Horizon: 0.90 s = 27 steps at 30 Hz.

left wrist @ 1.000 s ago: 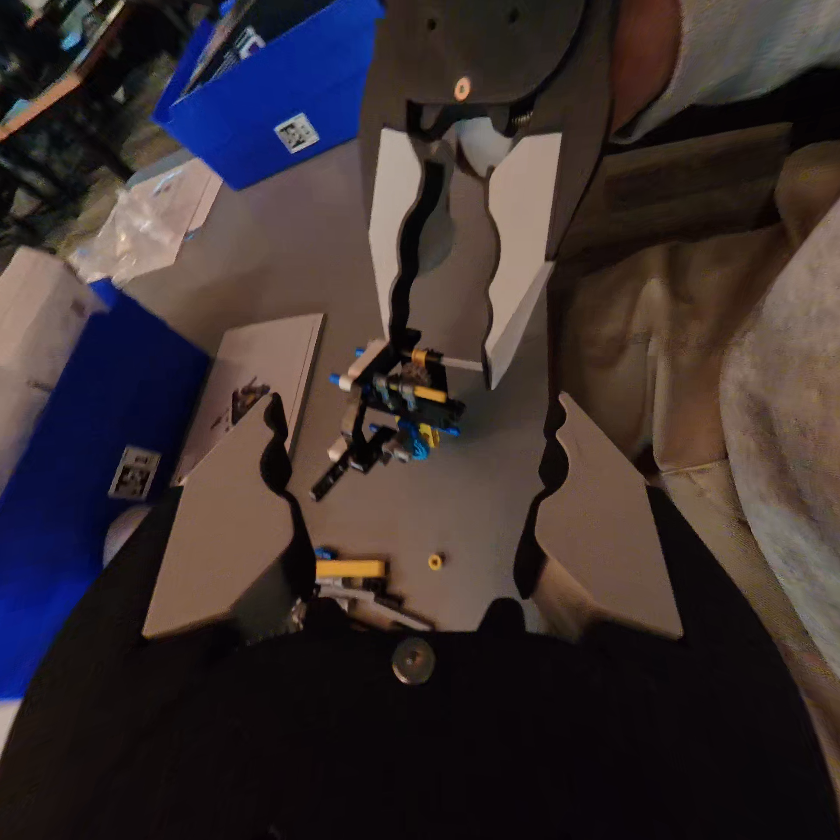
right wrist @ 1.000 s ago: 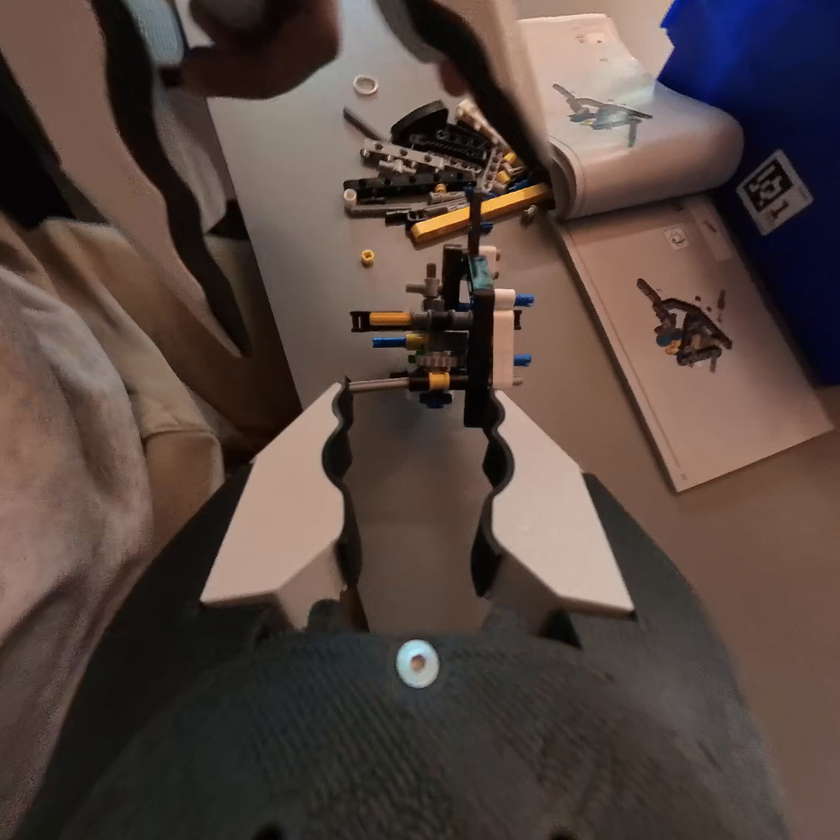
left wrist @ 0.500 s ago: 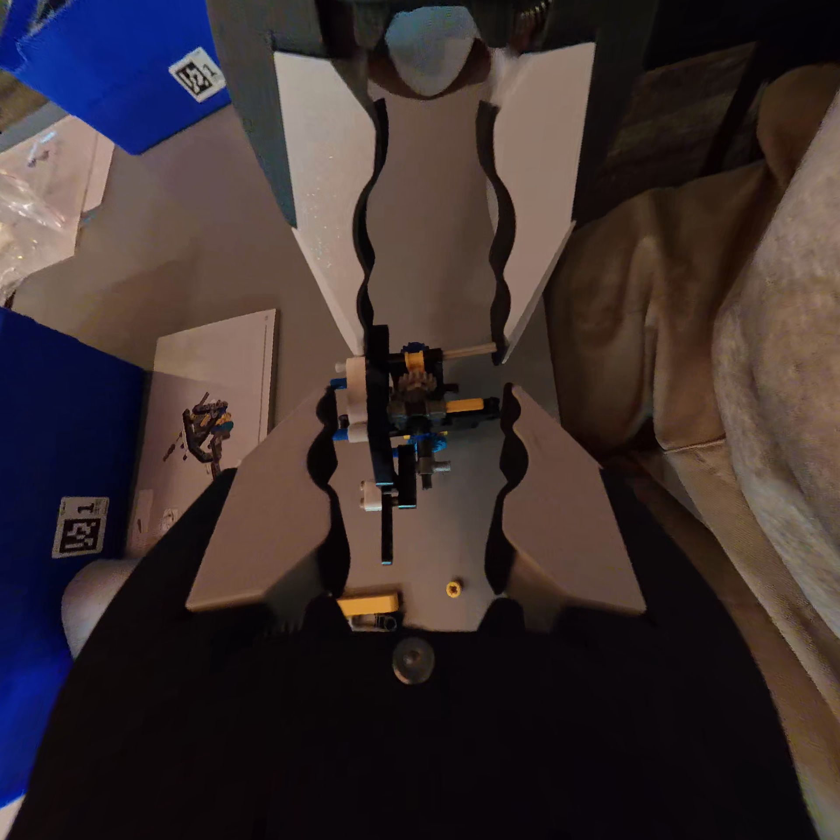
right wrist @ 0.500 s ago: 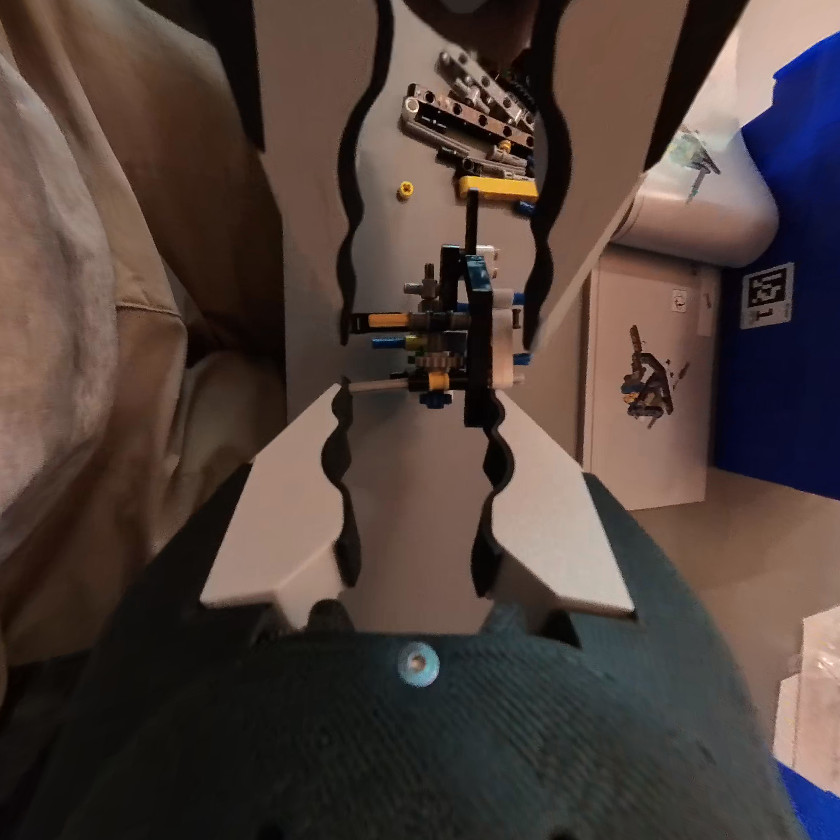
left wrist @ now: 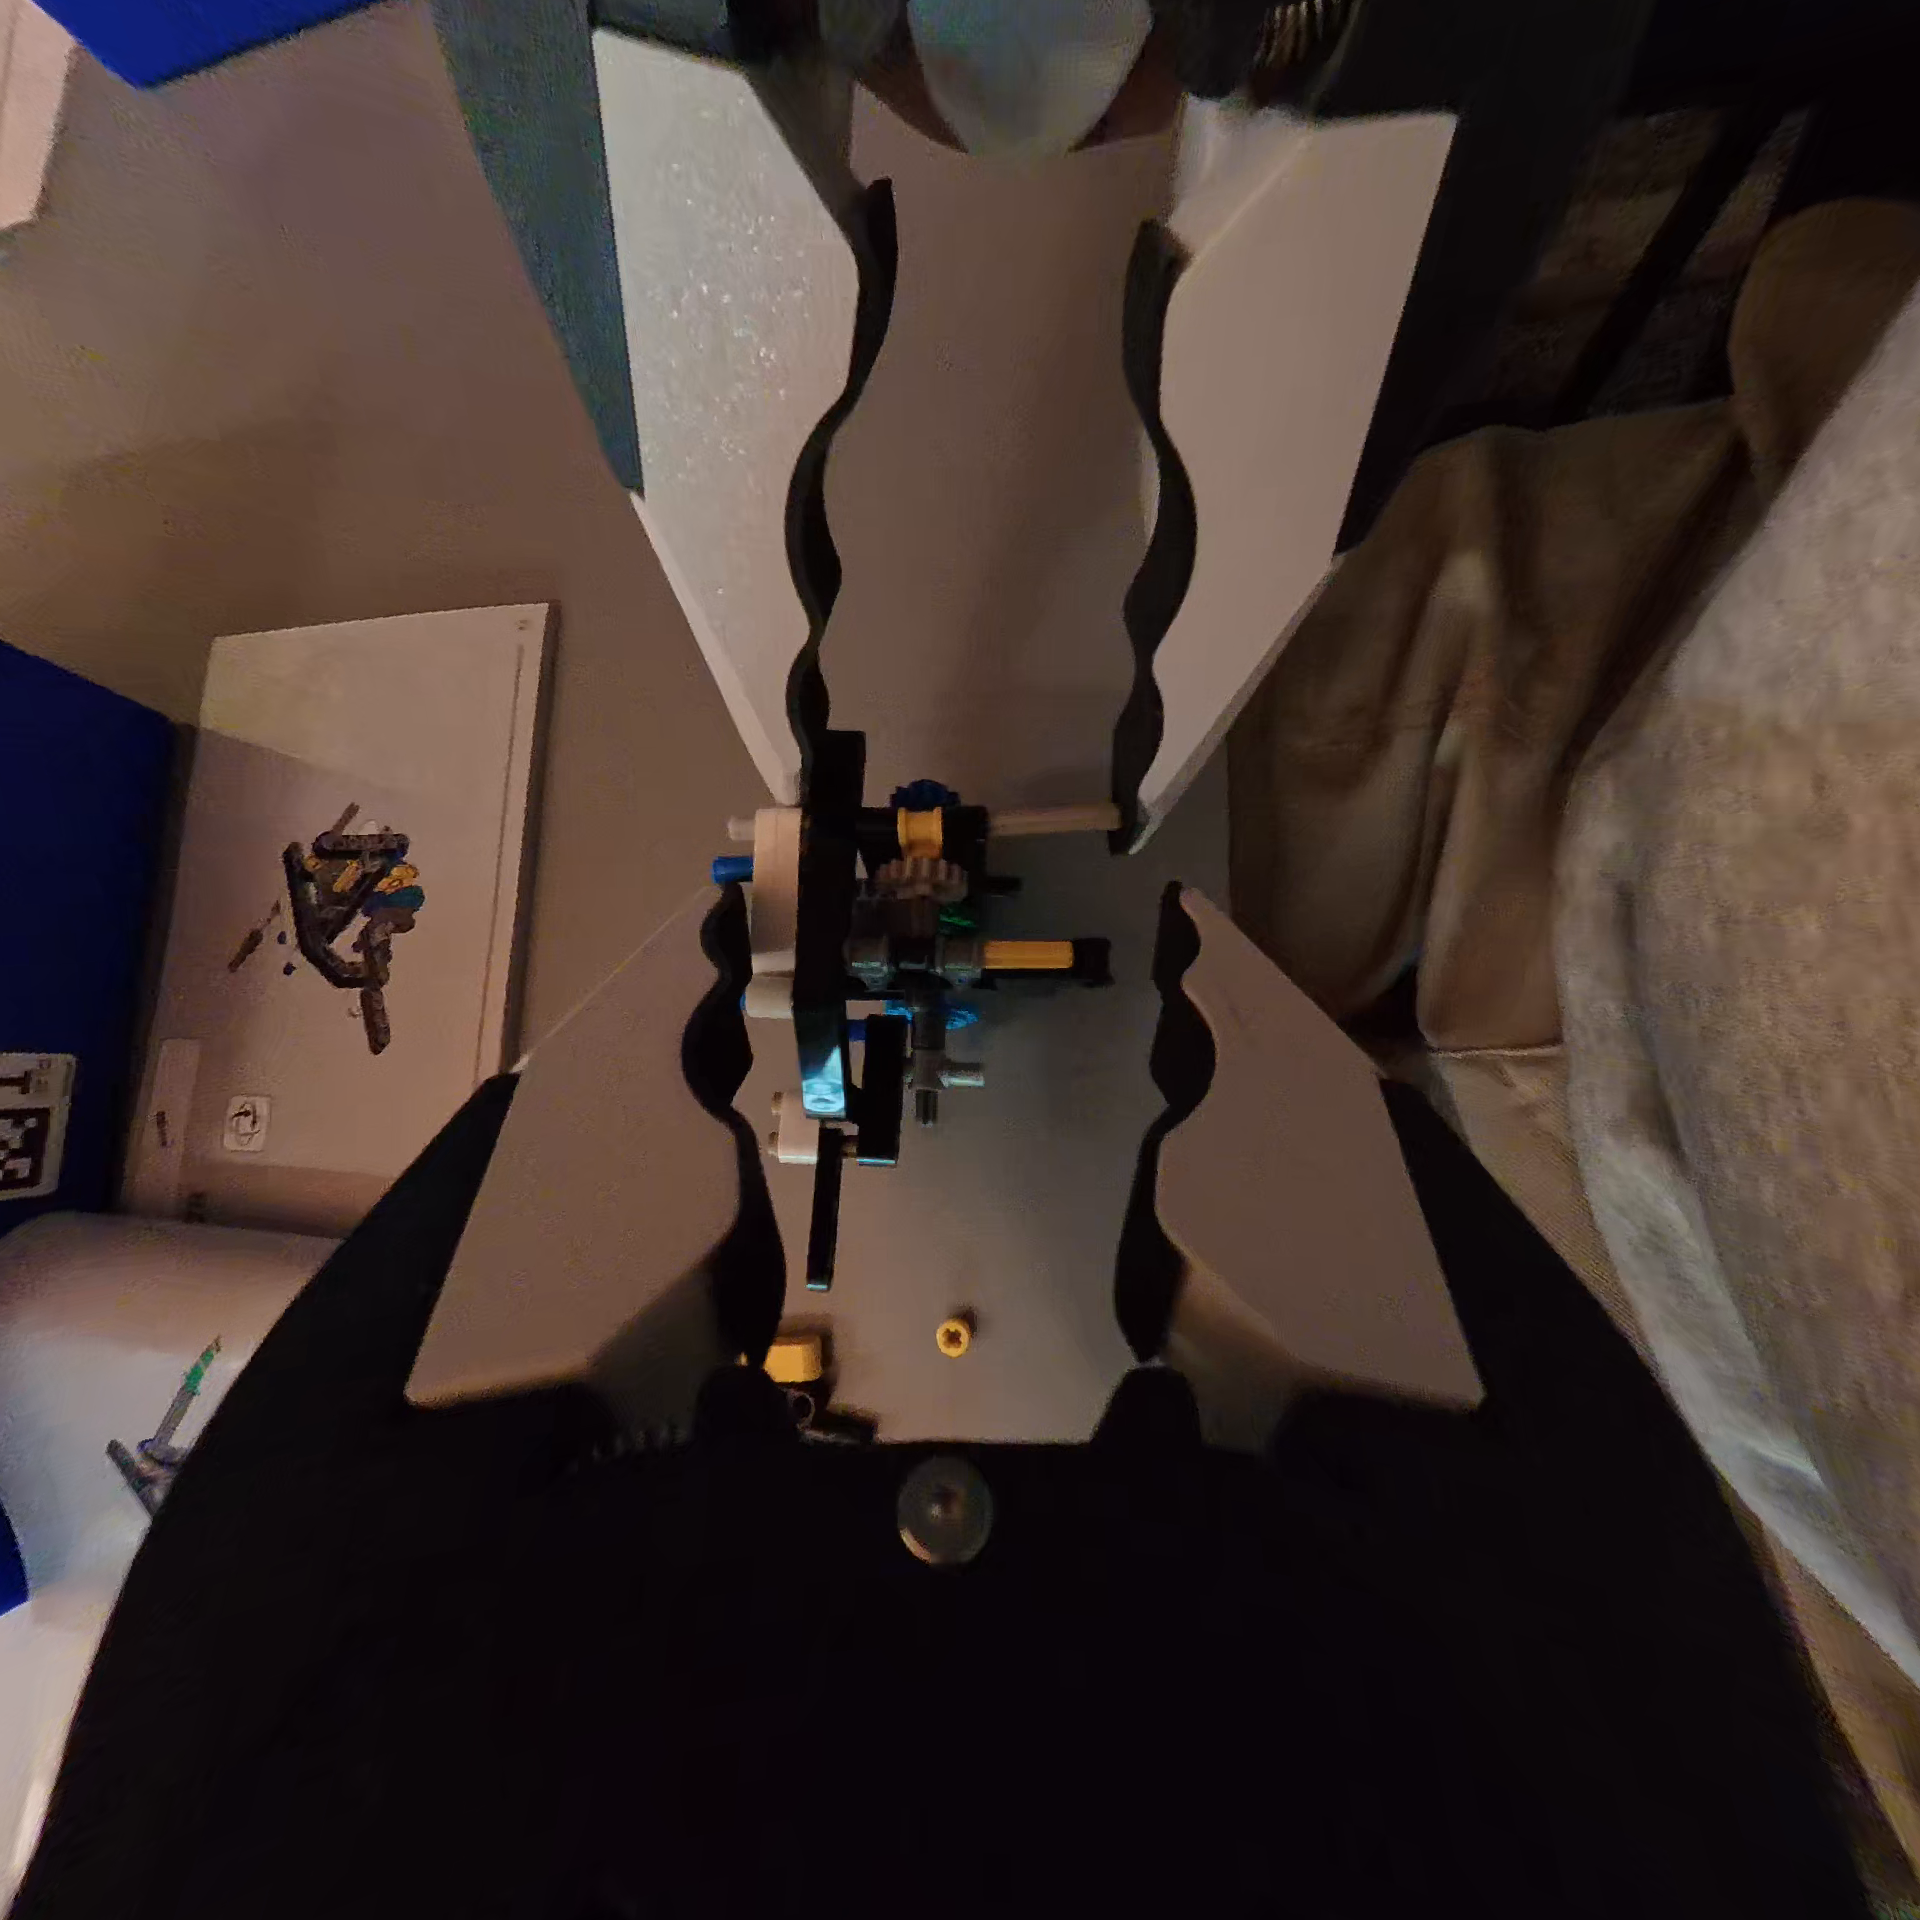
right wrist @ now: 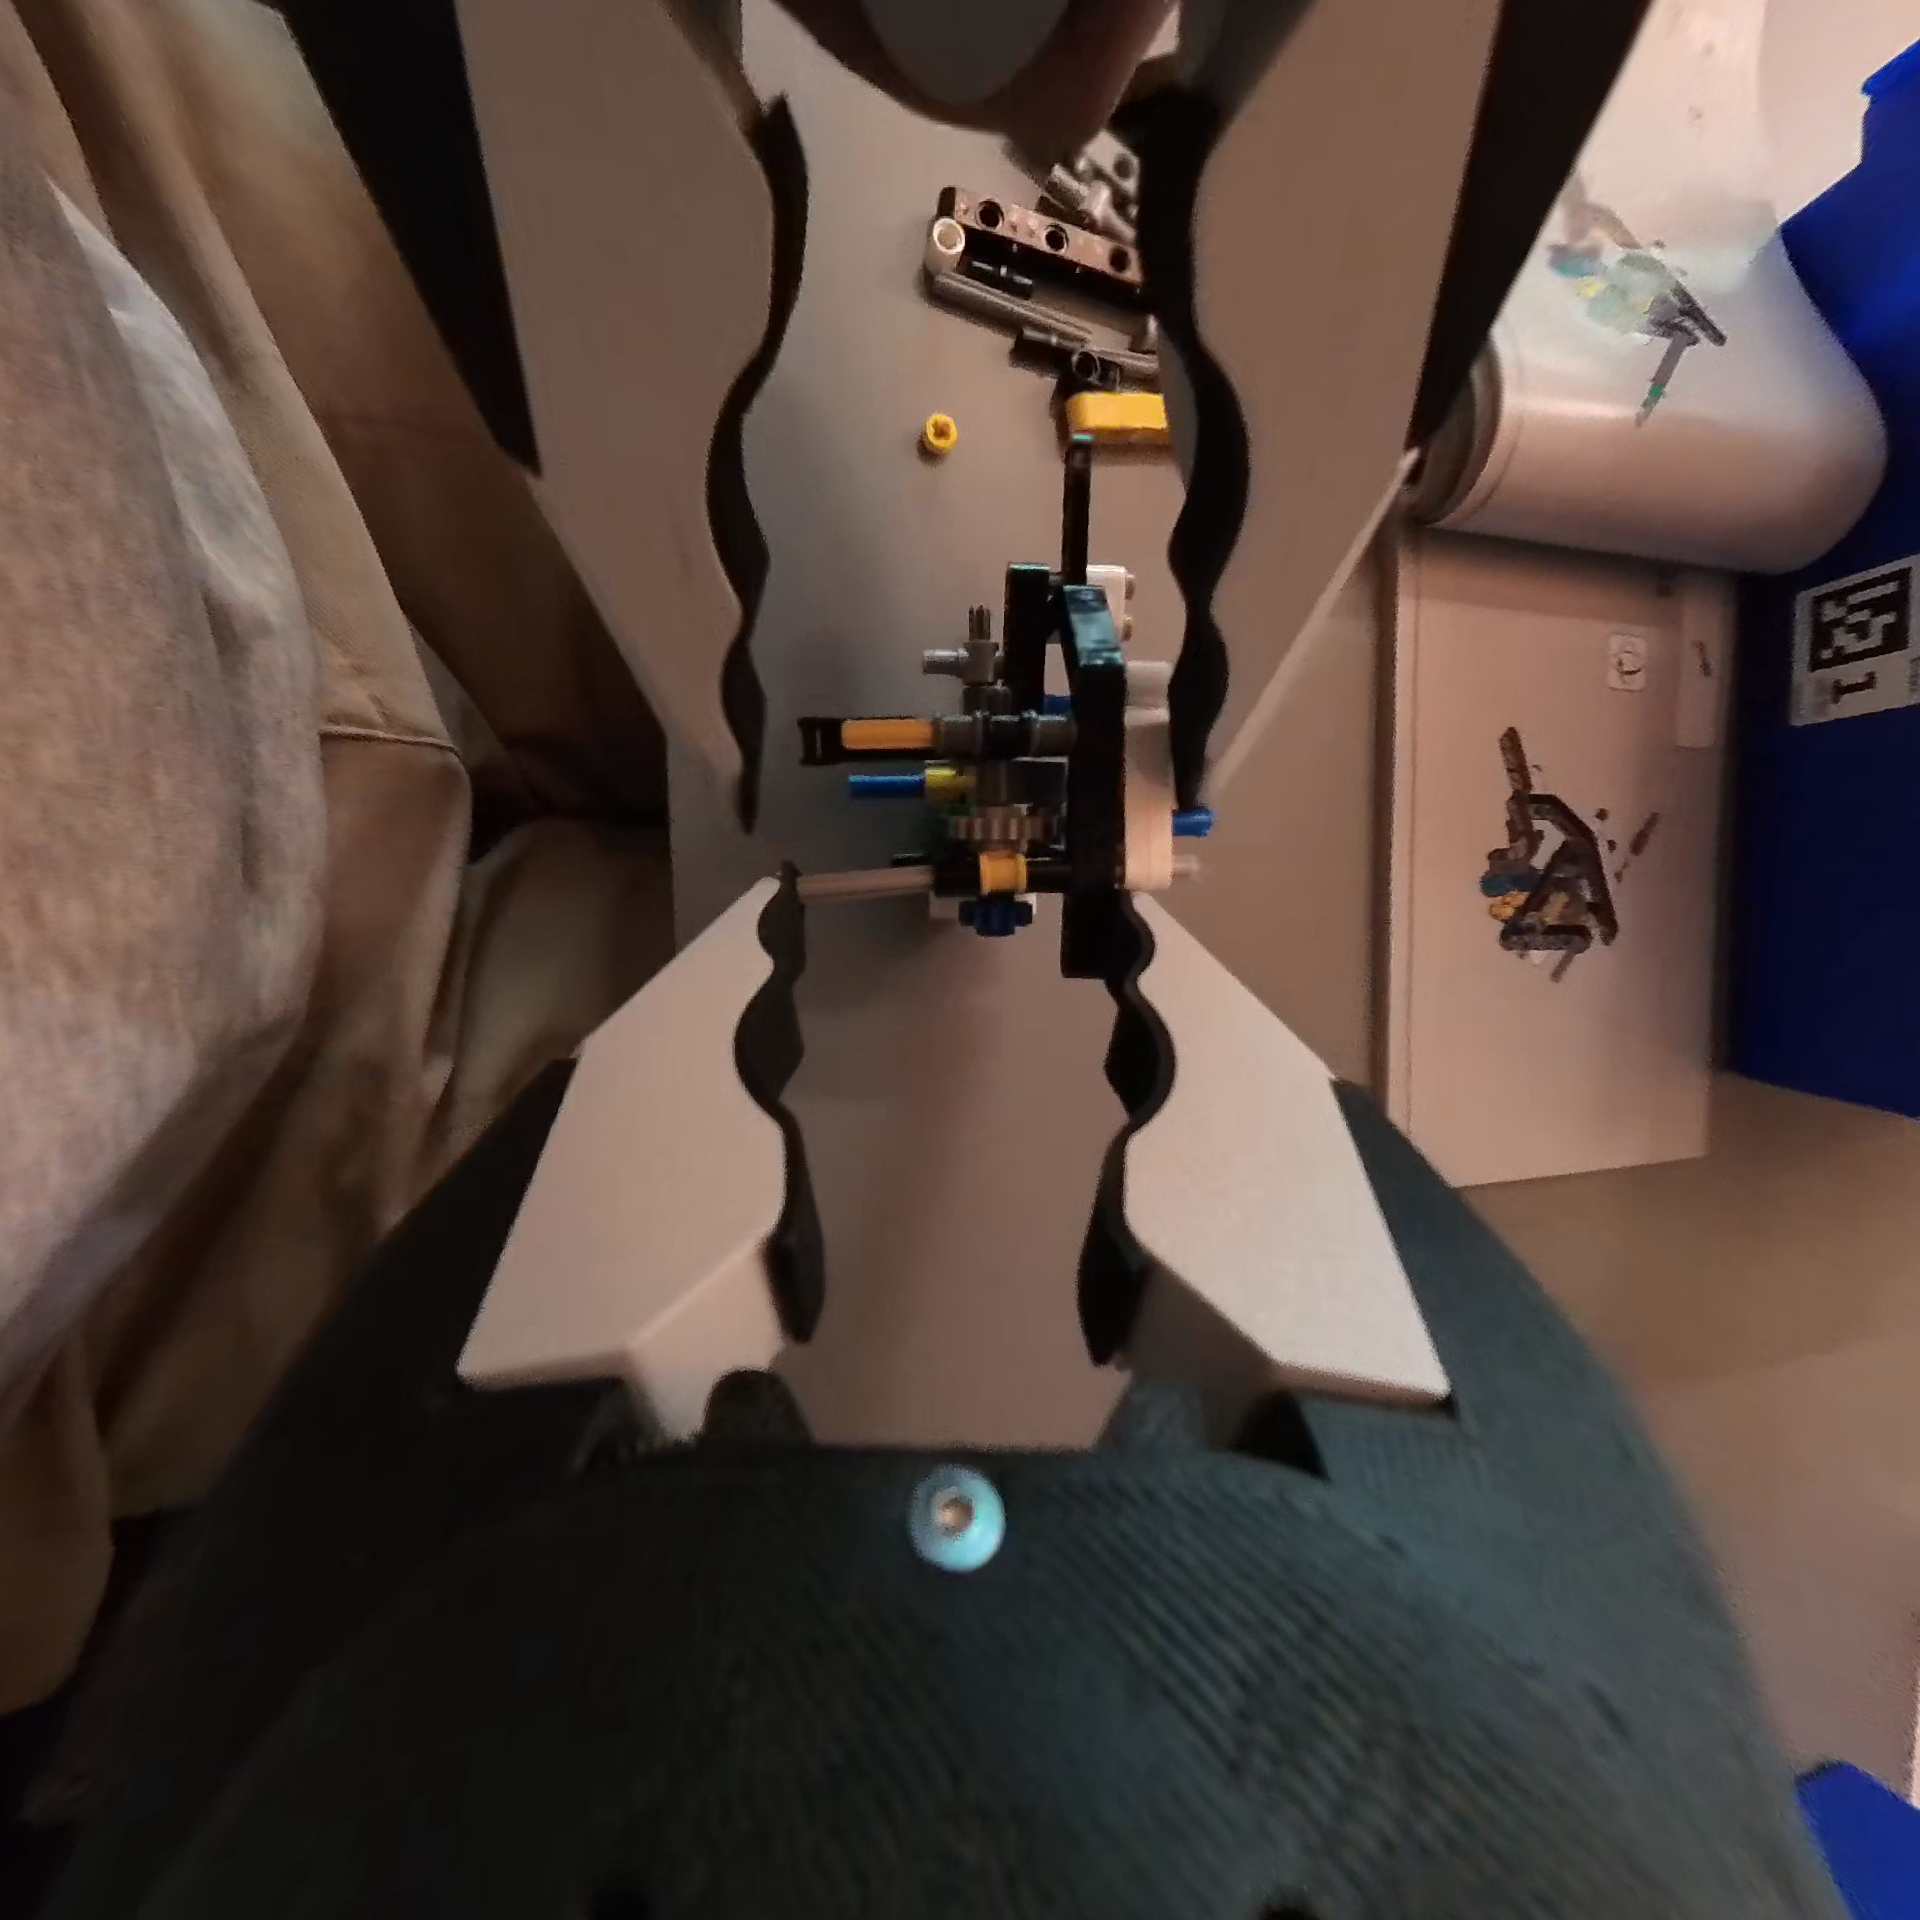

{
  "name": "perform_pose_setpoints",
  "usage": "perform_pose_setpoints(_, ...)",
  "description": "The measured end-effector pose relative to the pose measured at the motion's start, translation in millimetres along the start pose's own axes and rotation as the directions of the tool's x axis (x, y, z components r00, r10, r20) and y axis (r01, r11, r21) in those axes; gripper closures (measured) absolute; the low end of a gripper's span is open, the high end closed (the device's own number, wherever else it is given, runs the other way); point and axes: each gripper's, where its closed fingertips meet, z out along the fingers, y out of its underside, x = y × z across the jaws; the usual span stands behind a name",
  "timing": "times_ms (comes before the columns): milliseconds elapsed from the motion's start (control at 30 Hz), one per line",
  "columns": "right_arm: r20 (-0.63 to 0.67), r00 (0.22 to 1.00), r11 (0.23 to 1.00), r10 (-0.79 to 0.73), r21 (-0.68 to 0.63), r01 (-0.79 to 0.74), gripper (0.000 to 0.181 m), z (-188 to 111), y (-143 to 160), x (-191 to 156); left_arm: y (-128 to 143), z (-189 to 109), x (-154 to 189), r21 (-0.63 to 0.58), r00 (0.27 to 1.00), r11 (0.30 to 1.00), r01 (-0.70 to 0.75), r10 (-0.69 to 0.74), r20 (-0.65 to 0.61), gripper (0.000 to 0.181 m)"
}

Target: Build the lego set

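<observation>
A small lego assembly (right wrist: 1023,769) of black beams, a white piece, gears and yellow and blue pins hangs above the grey table (right wrist: 935,1143). My right gripper (right wrist: 951,904) is shut on it, one tip on its white axle end and the other on a black beam. My left gripper (left wrist: 945,899) faces it from the opposite side. It is open, with its fingers straddling the assembly (left wrist: 883,935). One finger (left wrist: 623,1143) is at the white piece, and the other stands clear of the black axle end. The right gripper (left wrist: 961,810) shows at the top of the left wrist view.
Loose beams and pins (right wrist: 1039,249), a yellow beam (right wrist: 1117,410) and a small yellow bush (right wrist: 938,431) lie on the table. An instruction sheet (right wrist: 1538,883), a rolled booklet (right wrist: 1662,416) and a blue bin (right wrist: 1849,883) stand to one side. A person's clothing (left wrist: 1662,831) borders the other side. Both grippers' tips are close together, under 4 cm apart.
My left gripper has moved in around the assembly and its jaws have narrowed. My right gripper keeps holding the assembly, now turned square to the left one.
</observation>
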Motion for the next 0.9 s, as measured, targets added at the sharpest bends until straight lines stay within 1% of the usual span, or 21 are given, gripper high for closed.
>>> perform_pose_setpoints(67, -0.007, 1.0, 1.0, 0.011, 0.008, -0.011, 0.122, 0.0, 0.1, -1.3, 0.5, 1.7, -3.0, 0.0, 0.998, 1.0, -0.017, 0.017, 0.057, 0.112)
perform_pose_setpoints(167, -0.013, 1.0, 1.0, 0.026, 0.016, -0.026, 0.122, -0.1, 0.0, -3.9, -0.5, 2.7, -4.4, 0.003, 0.995, 1.0, -0.017, 0.017, 0.1, 0.119)
perform_pose_setpoints(267, -0.021, 0.999, 1.0, 0.027, 0.008, -0.027, 0.121, -0.5, 0.6, -5.3, -1.3, 3.2, -2.6, 0.0, 0.993, 1.0, -0.027, 0.027, 0.112, 0.119)
perform_pose_setpoints(433, -0.023, 0.999, 0.999, 0.04, -0.01, -0.04, 0.121, -0.8, 0.1, -6.0, -1.9, 3.3, -1.7, -0.004, 0.992, 1.0, -0.024, 0.024, 0.125, 0.12)
perform_pose_setpoints(700, 0.012, 0.996, 0.996, 0.086, 0.006, -0.086, 0.121, -1.2, -1.9, -8.3, -2.2, 2.0, 0.3, 0.014, 0.994, 1.0, 0.003, -0.005, 0.114, 0.121)
perform_pose_setpoints(900, 0.002, 0.998, 0.998, 0.069, -0.001, -0.069, 0.122, -1.3, -3.9, -8.6, -1.5, 0.2, 1.3, 0.023, 0.995, 1.0, 0.001, -0.003, 0.101, 0.121)
